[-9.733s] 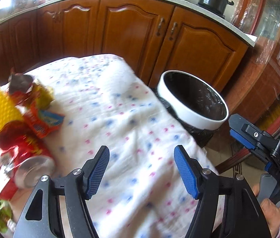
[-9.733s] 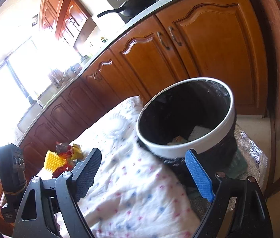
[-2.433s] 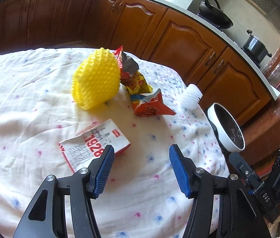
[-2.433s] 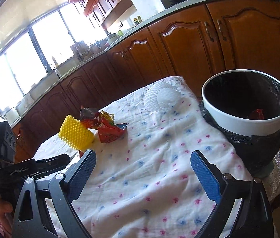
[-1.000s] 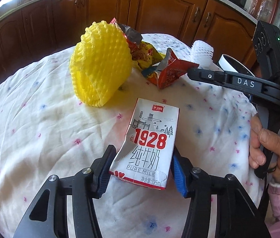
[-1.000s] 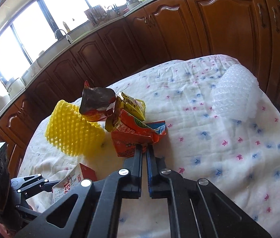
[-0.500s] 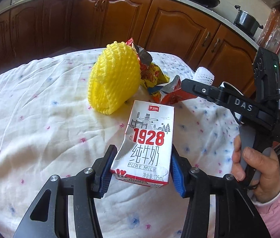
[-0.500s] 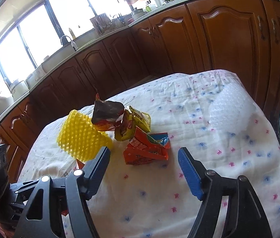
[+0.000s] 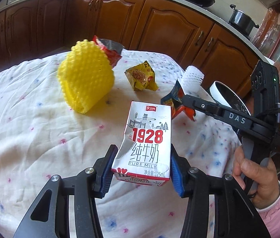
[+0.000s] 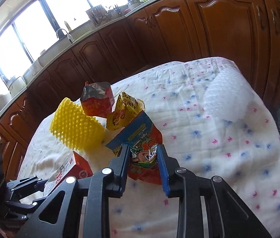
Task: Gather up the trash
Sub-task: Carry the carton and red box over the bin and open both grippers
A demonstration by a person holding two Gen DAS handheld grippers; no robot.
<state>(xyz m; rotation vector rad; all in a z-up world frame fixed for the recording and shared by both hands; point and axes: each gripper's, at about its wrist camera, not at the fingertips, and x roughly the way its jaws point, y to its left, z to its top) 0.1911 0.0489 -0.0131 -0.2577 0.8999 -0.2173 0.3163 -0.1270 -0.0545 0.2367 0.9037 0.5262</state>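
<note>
Gripping a dented white-and-red "1928" pure-milk carton between its blue pads, the left claw holds it raised above the tabletop's white cloth with pink and blue specks. The right claw is closing on an orange-and-blue crinkled snack wrapper, which sits between its jaws; the pads seem to press it already. Behind lie a yellow foam fruit net, a yellow snack packet, a red foil-lined bag and a white foam net. At the tabletop's right edge stands a white-rimmed bin with a black liner.
</note>
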